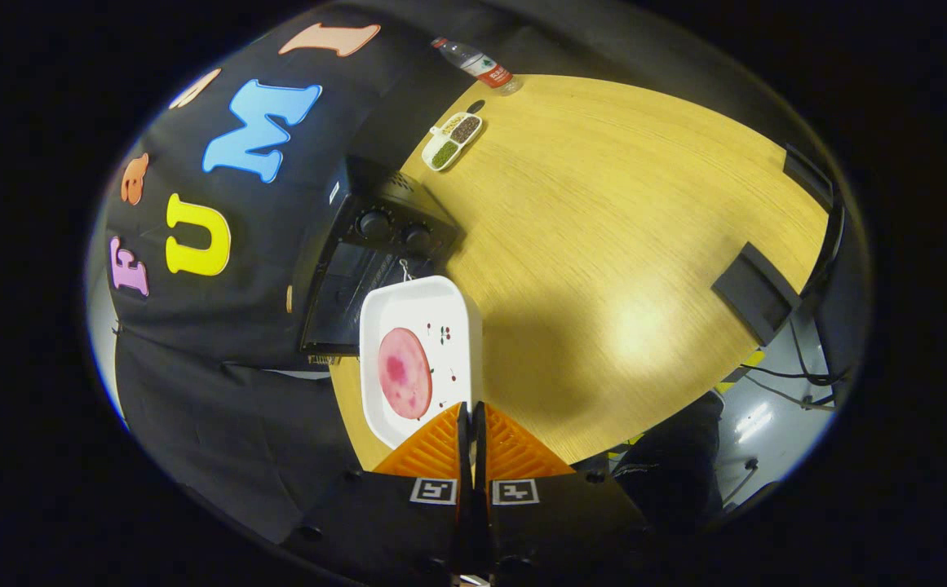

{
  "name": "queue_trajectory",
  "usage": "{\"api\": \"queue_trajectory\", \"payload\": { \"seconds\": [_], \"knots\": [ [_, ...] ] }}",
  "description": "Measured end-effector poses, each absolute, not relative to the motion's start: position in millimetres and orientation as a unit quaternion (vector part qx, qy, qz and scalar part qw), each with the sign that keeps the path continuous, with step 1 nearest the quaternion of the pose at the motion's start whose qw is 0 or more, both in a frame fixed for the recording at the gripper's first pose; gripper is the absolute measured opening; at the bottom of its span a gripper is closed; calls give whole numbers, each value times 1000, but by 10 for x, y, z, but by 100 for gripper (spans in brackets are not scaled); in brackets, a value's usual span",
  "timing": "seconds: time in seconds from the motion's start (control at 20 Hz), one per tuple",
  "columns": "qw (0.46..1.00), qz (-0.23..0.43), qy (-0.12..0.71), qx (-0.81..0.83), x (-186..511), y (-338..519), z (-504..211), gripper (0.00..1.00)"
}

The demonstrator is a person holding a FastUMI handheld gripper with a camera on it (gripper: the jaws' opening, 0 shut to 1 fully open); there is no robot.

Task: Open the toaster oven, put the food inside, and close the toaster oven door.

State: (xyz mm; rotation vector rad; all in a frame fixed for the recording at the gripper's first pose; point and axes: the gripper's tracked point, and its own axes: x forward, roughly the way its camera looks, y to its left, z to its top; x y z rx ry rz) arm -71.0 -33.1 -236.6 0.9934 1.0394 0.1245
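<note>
The claw (471, 417) is squeezed tight on the near edge of a white plate (428, 314), and both fingers press on it. A round pink slice of meat (404, 372) lies on the plate. The black toaster oven (367, 269) sits on the wooden table (604, 261), just past the plate at 11 o'clock. Far off at 12 o'clock are a small snack dish (455, 139) and a water bottle (477, 65).

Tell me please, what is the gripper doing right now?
Gripper: fingers closed on the rim of the white tray carrying the food slice.
</note>
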Motion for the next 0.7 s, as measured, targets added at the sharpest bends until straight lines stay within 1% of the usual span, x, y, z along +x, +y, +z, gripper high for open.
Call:
{"api": "queue_trajectory", "payload": {
  "seconds": [0.15, 0.45, 0.7],
  "knots": [
    [746, 73, 475, 462, -514, -69, -2359, 2],
    [723, 106, 498, 466, 1, 506, -2449, 2],
    [707, 92, 495, 496, 417, 725, -2506, 2]
  ]
}}
